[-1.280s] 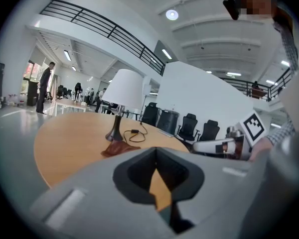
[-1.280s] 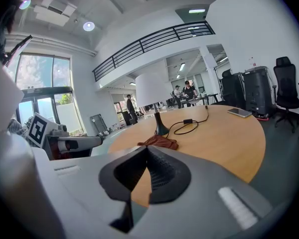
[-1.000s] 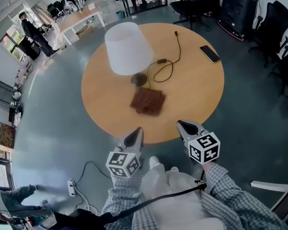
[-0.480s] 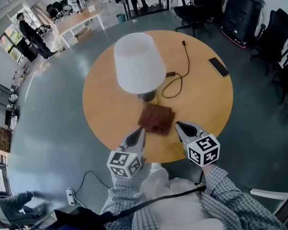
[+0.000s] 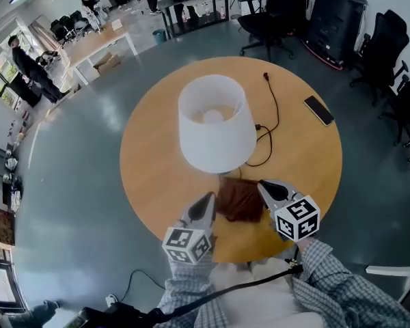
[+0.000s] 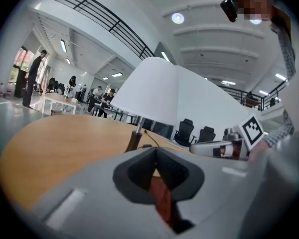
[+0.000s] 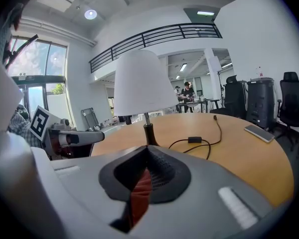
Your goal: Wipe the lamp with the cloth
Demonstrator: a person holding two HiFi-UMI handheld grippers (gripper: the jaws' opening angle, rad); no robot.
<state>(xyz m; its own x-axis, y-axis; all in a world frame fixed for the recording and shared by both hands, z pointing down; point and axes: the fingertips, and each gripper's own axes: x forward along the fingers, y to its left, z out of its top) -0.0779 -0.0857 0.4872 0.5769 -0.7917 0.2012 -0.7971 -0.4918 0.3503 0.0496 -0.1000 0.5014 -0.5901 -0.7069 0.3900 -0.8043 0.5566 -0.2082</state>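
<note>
Flanking the cloth (image 5: 239, 199), left gripper (image 5: 209, 197) and right gripper (image 5: 264, 184) hover closed.

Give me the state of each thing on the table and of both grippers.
Lamp: upright.
Cloth: folded, lying flat.
Power cord: unplugged, loosely looped.
Phone: lying flat, screen dark.
Left gripper: shut, holding nothing.
Right gripper: shut, holding nothing.

Lamp (image 5: 216, 123) ctr of table (image 5: 150, 176); cloth (image 5: 239, 198) just in front, cord (image 5: 259, 127) R of lamp, phone (image 5: 319, 110) further R
</note>
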